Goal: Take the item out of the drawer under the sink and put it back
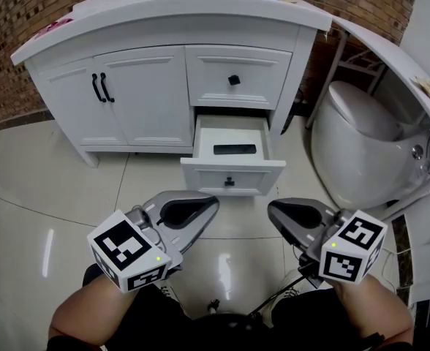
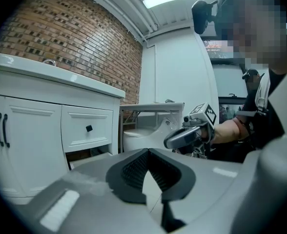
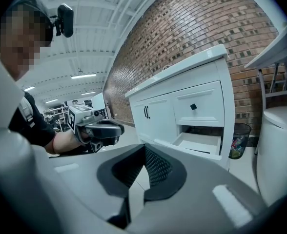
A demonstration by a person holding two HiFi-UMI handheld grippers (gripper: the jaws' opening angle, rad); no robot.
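The white vanity's lower drawer (image 1: pixel 232 175) stands pulled out under the sink counter. A flat black item (image 1: pixel 235 150) lies inside it. Both grippers hover low over the tiled floor, in front of the drawer and apart from it. My left gripper (image 1: pixel 212 202) is shut and holds nothing; its own view shows the jaws (image 2: pixel 148 153) meeting at the tip. My right gripper (image 1: pixel 272 209) is likewise shut and empty, with its jaws (image 3: pixel 144 148) together. Each gripper shows in the other's view: the right gripper (image 2: pixel 183 136) and the left gripper (image 3: pixel 106 129).
Above the open drawer is a shut drawer (image 1: pixel 235 80) with a black knob, and left of it double cabinet doors (image 1: pixel 127 93). A white toilet (image 1: pixel 361 134) stands to the right. A bin (image 3: pixel 238 140) sits between vanity and toilet. The person's knees are at the bottom edge.
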